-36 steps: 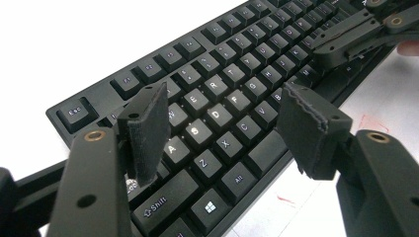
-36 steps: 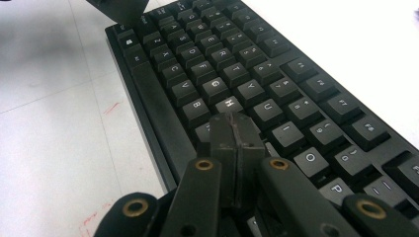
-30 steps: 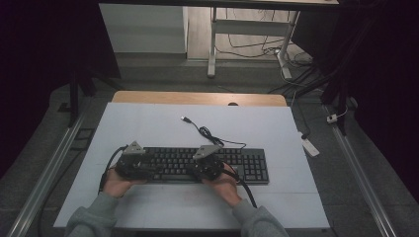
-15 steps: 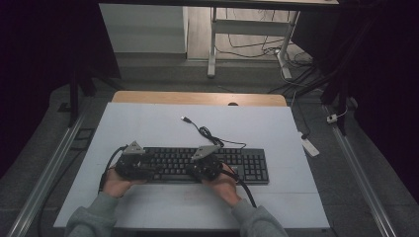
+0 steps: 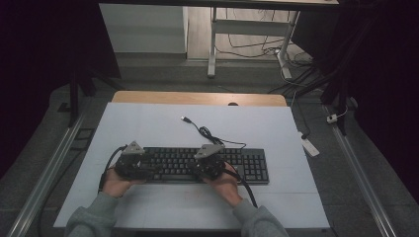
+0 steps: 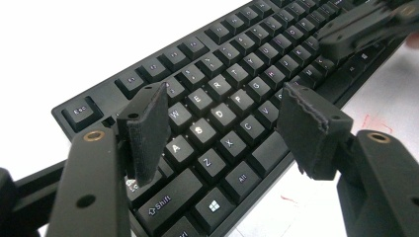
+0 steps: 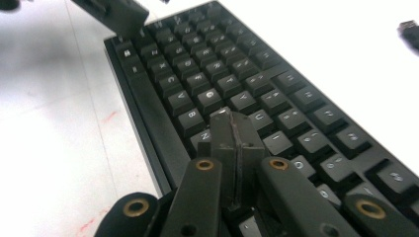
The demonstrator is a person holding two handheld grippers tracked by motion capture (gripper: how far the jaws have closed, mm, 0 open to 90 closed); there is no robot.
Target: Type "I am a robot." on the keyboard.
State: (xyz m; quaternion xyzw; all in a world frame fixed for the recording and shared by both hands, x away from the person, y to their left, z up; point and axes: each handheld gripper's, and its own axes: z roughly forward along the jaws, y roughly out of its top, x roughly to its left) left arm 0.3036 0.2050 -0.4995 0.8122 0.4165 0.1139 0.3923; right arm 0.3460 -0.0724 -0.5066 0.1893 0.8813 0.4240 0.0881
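Note:
A black keyboard (image 5: 249, 165) lies across the near half of the white table top, its cable (image 5: 210, 136) running back to a loose USB plug (image 5: 185, 119). My left gripper (image 5: 152, 169) hovers over the keyboard's left end. In the left gripper view its jaws (image 6: 222, 101) stand open above the A, S, D and Z keys (image 6: 197, 131), nothing between the pads. My right gripper (image 5: 193, 171) is over the middle of the keyboard. In the right gripper view its pads (image 7: 232, 126) are pressed together, tips just over the keys near N (image 7: 202, 136); contact with a key cannot be told.
The white table top (image 5: 148, 128) has bare room behind and in front of the keyboard. A wooden strip (image 5: 197, 98) runs along its far edge. Metal rails (image 5: 49, 168) flank both sides. A white power strip (image 5: 310, 146) lies on the floor at the right.

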